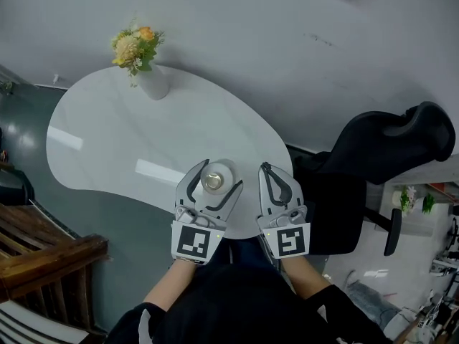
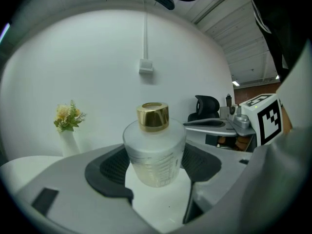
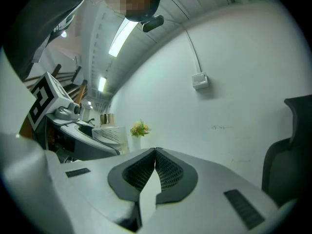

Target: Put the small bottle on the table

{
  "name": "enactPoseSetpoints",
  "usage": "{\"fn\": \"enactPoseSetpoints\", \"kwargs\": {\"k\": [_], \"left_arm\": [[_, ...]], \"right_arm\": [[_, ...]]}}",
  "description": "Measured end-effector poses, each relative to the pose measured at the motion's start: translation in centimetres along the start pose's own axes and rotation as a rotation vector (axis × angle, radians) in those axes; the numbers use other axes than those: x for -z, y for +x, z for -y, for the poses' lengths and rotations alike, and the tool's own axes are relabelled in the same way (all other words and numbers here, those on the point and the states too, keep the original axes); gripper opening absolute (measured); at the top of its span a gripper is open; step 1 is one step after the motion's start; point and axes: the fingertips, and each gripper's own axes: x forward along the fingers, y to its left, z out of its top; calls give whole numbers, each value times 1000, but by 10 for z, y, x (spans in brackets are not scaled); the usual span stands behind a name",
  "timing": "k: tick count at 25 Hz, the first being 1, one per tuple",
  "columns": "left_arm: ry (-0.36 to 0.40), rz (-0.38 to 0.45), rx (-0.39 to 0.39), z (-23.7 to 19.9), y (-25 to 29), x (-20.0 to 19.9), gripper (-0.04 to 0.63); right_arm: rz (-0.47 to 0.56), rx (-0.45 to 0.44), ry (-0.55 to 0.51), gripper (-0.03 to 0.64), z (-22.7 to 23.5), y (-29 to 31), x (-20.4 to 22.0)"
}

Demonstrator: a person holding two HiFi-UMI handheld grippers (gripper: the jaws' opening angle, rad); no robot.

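A small frosted bottle (image 1: 215,180) with a gold cap sits between the jaws of my left gripper (image 1: 219,175), over the near edge of the white table (image 1: 129,142). In the left gripper view both dark pads (image 2: 109,167) press the sides of the bottle (image 2: 155,152). White tabletop shows just under its base, and I cannot tell whether it touches. My right gripper (image 1: 267,169) hangs beside it to the right, shut and empty, its jaw tips meeting (image 3: 156,152). The right gripper view shows the bottle (image 3: 109,130) off to the left.
A white vase of flowers (image 1: 152,82) stands at the table's far side, and it also shows in the left gripper view (image 2: 68,130). To the right of the table is a black office chair (image 1: 387,149). Wooden furniture (image 1: 43,249) fills the lower left. A white wall lies behind the table.
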Motion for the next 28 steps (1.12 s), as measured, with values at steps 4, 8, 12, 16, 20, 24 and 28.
{"fn": "enactPoseSetpoints", "kwargs": {"k": [4, 8, 12, 16, 20, 24, 28], "left_arm": [[4, -4, 8, -6, 21, 8, 331], [-7, -20, 14, -13, 42, 22, 330], [-6, -25, 15, -22, 66, 35, 331], [-6, -44, 17, -30, 83, 53, 331], [-10, -75, 23, -36, 98, 69, 331], [0, -88, 35, -40, 114, 81, 331], [43, -93, 50, -42, 130, 90, 331]], "right_arm": [[10, -2, 3, 23, 5, 15, 10], [6, -5, 0, 23, 11, 28, 25], [3, 2, -11, 23, 21, 45, 43], [-13, 6, -6, 23, 26, 58, 64], [-31, 3, 3, 23, 27, 70, 83], [-42, 1, 17, 23, 28, 81, 98], [-69, 3, 37, 23, 30, 89, 115]]}}
